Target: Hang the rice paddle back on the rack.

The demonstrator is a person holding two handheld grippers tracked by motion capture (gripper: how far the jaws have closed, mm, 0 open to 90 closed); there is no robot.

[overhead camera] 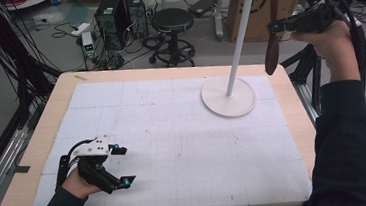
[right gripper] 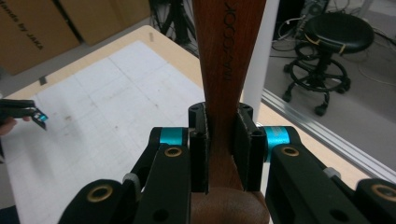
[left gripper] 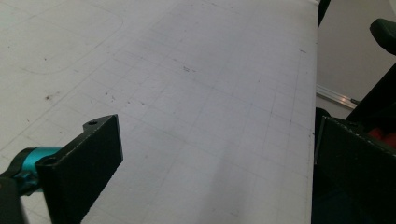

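Brown wooden spoon (right gripper: 229,56), long-handled with lettering burned into the handle, is hanging in the air beyond the table's far right corner, its bowl pointing down in the high view (overhead camera: 272,57). The right gripper (right gripper: 223,154) is pinching it: the two black fingers (right gripper: 200,149) are pressing on either side of the handle just above the bowl, and the person's right hand (overhead camera: 331,40) is holding that gripper raised, well above the tabletop. Just beside the spoon, the thin white pole of a white hanging stand (overhead camera: 239,38) is rising from a round white base (overhead camera: 228,97) that is sitting near the far right corner of the table (overhead camera: 39,140), with short hooks spreading at its top. A white gridded mat (overhead camera: 174,144) is covering most of the light wooden surface. Well apart from all this, near the near left corner, the left gripper (overhead camera: 122,164) is resting low over the mat in the person's left hand (overhead camera: 75,185), its fingers (left gripper: 81,163) spread wide with nothing between them.
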